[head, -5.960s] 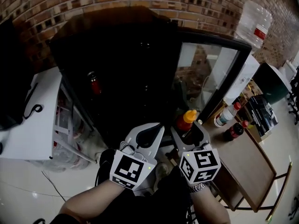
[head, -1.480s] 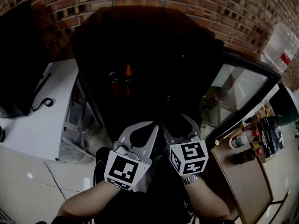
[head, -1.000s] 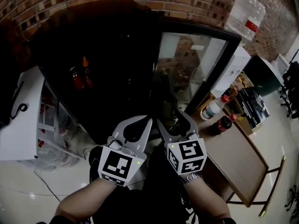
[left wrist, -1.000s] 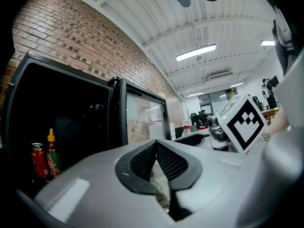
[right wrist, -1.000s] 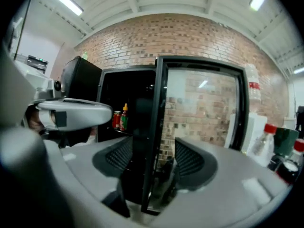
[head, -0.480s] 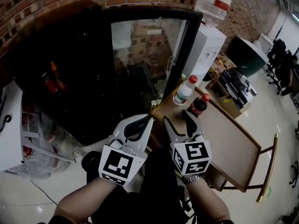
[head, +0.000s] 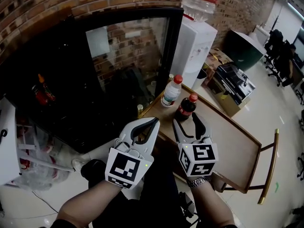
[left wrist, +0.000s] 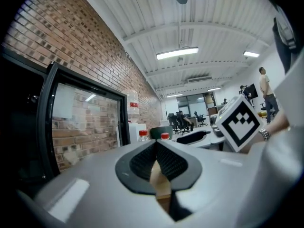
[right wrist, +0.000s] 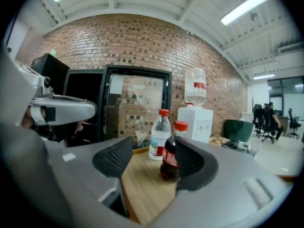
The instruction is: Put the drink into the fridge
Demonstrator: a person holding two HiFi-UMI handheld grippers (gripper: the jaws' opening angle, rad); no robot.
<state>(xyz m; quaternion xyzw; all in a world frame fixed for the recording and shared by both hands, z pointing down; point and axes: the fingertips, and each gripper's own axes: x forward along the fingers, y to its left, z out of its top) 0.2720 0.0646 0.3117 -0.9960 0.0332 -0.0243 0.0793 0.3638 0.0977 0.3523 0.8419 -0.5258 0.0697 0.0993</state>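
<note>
Drink stands before the spread right claw.

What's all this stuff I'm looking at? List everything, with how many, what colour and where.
fridge: one, black, glass door open, left of table
red bottles: apparently two, inside fridge
table: one, wooden, right of fridge
cola bottle: one, dark, red cap, on table
water bottle: one, clear, red cap, beside cola bottle
water dispenser: one, white, behind table
left gripper: one, white, shut, empty
right gripper: one, white, open, facing cola bottle
</note>
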